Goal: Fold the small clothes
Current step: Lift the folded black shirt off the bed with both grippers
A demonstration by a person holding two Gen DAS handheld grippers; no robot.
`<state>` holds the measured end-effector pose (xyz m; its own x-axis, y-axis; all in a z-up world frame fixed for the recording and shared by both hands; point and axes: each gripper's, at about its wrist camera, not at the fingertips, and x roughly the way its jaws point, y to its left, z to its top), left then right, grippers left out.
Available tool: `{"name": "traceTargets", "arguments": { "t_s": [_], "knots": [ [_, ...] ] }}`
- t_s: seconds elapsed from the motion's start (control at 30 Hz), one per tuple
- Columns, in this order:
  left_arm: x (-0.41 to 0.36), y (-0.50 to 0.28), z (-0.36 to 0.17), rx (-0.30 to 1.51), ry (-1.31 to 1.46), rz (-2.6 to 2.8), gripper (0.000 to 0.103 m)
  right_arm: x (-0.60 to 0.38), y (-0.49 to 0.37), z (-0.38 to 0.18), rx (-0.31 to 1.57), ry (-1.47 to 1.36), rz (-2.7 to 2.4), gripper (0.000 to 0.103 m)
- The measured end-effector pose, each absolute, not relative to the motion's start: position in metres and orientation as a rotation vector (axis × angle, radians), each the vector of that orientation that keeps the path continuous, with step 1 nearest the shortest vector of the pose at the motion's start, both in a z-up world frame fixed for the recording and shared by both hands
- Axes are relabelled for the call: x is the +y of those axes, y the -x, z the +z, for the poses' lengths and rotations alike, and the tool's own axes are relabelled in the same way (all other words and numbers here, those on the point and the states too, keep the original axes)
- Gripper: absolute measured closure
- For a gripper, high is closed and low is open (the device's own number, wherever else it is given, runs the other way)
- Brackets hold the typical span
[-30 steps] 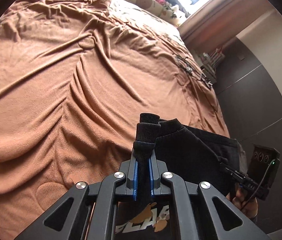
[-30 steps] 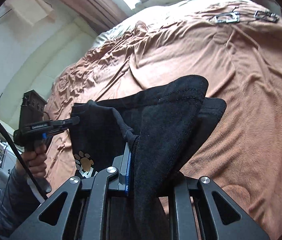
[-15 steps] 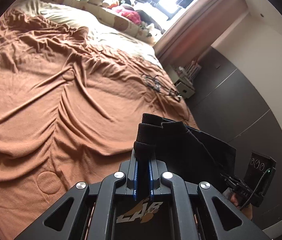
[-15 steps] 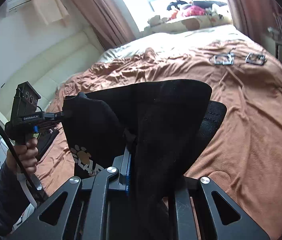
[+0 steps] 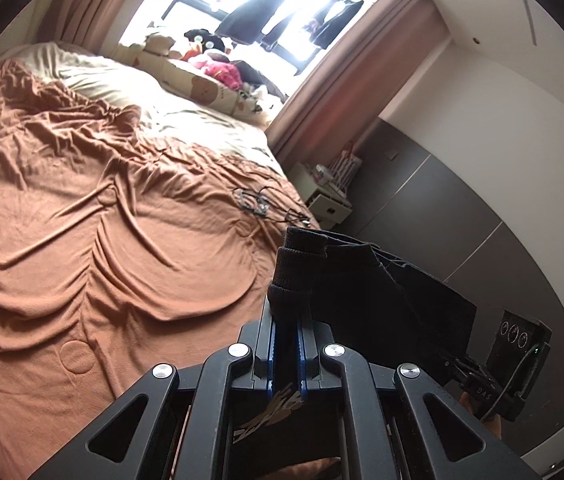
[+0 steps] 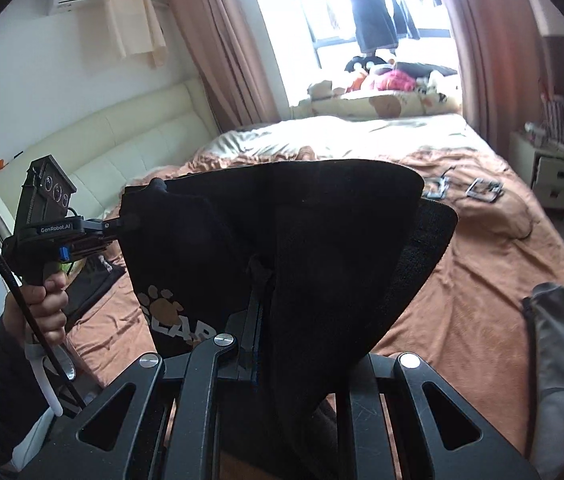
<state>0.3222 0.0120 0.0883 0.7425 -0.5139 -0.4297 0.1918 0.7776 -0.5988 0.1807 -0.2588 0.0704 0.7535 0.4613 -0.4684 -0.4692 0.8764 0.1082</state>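
Observation:
A small black garment point(image 5: 365, 292) with a tan paw print and letters hangs stretched in the air between both grippers, above the bed. My left gripper point(image 5: 285, 316) is shut on its ribbed edge, which bunches out past the blue pads. In the right wrist view that left gripper point(image 6: 126, 222) pinches the garment's point(image 6: 321, 240) upper left corner, held in a person's hand point(image 6: 42, 304). My right gripper point(image 6: 260, 308) is shut on the cloth, which drapes over and hides its fingers. From the left wrist view, the right gripper point(image 5: 455, 362) grips the garment's far corner.
A rumpled brown blanket point(image 5: 122, 240) covers the bed below. Metal clips point(image 6: 481, 190) lie near its right edge, beside a white nightstand point(image 6: 553, 176). Plush toys point(image 6: 385, 80) sit at the window. Dark clothes point(image 6: 90, 284) lie at the bed's left side, with a cream sofa point(image 6: 122, 144) behind.
Both grippers have risen and tilted up, lifting the black garment off the blanket. The window and walls now fill the top of both views.

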Motion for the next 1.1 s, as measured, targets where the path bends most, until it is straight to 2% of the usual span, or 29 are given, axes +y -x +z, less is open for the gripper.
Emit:
{"name": "traceTargets", "arguments": {
  "t_s": [0.3, 0.67, 1.1],
  "knots": [
    [-0.028, -0.295, 0.134, 0.555, 0.526, -0.489, 0.095, -0.283, -0.102, 0.106, 0.415, 0.072, 0.427, 0.093],
    [-0.113, -0.285, 0.177, 0.532, 0.453, -0.653, 0.095, -0.320, -0.039, 0.142, 0.354, 0.105, 0.268, 0.093],
    [-0.243, -0.296, 0.191, 0.559, 0.395, -0.869, 0.095, -0.348, 0.030, 0.156, 0.341, 0.087, 0.038, 0.093]
  ]
}}
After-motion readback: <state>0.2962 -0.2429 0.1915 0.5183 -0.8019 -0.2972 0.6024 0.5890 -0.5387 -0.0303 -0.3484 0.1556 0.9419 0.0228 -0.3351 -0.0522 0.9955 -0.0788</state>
